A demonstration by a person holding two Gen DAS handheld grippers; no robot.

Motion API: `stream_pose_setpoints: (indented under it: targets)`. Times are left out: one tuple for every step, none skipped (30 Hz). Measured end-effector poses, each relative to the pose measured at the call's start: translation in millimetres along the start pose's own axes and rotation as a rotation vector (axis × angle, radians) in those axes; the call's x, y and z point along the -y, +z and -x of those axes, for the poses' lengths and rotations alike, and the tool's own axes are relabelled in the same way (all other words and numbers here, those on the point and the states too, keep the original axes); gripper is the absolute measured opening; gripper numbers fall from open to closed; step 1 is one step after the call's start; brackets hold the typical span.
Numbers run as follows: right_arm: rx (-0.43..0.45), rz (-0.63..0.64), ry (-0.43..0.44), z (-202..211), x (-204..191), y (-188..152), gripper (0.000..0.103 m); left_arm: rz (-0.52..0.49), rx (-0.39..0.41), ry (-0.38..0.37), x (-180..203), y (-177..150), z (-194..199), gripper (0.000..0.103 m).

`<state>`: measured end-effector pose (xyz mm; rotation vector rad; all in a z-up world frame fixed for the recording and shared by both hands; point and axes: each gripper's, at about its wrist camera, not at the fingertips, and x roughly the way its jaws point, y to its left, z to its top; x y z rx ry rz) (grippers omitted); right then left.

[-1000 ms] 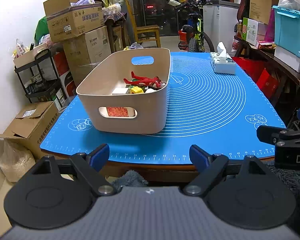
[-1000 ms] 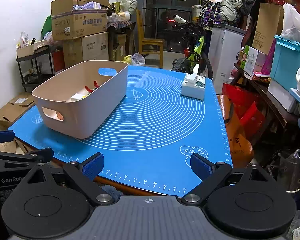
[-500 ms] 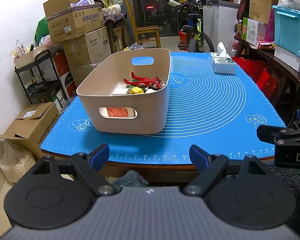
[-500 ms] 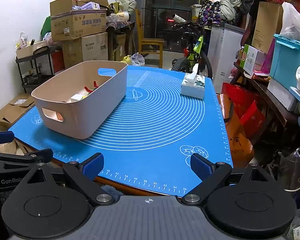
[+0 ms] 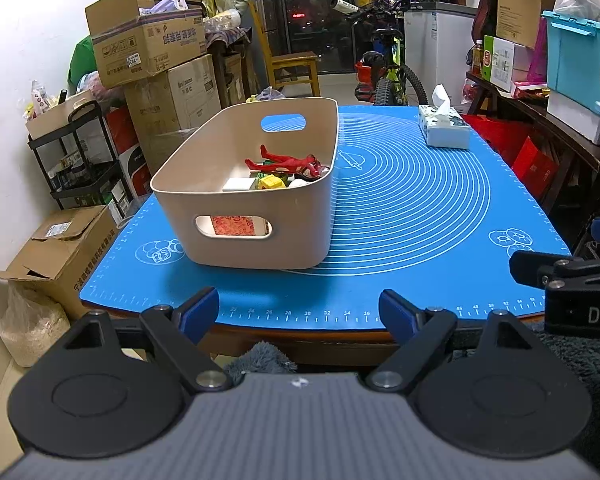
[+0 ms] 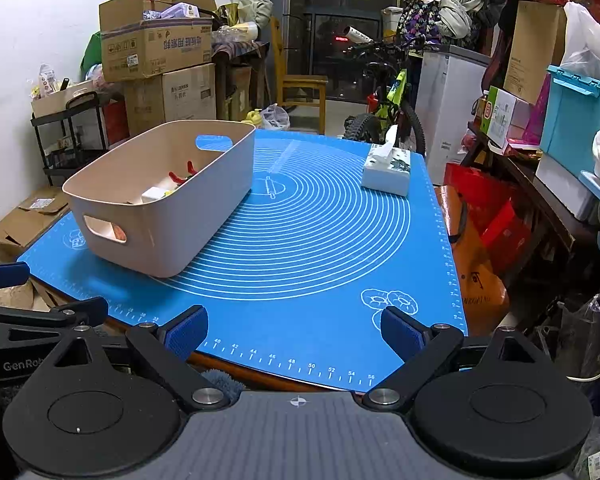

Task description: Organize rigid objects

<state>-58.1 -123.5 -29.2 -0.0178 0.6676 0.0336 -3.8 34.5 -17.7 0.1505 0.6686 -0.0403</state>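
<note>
I hold my left tool [image 5: 299,312] wide open with nothing between its blue pads, back at the near edge of the worktop. My right tool [image 6: 294,334] hangs the same way, spread wide and empty, over the near right part of the blue mat [image 5: 412,216].

The toys are in the beige bin [image 5: 244,236] on the left half of the mat: a red figure [image 5: 288,162] lies on top, with a yellow piece [image 5: 271,182] and a white block [image 5: 239,185] beside it, and something with a red pattern shows through the near handle hole. Apart from the tissue box [image 5: 444,132] at the far right, I see nothing loose on the mat, so I judge the sorting nearly or fully done.

The risks from here are small but real. If I reach in for the figure, a spread finger could catch the bin's rim and drag or tip it, since it looks light. The bin also sits near the left edge, so a push that way could send it toward the boxes on the floor. My two tools are close together, and moving both at once could knock them.
</note>
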Motion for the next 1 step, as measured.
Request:
stream_pose_setpoints:
  targets:
    - [-0.001, -0.001, 0.0, -0.2, 0.1, -0.1, 0.094, 0.001, 0.0, 0.002, 0.1, -0.1, -0.1, 0.087]
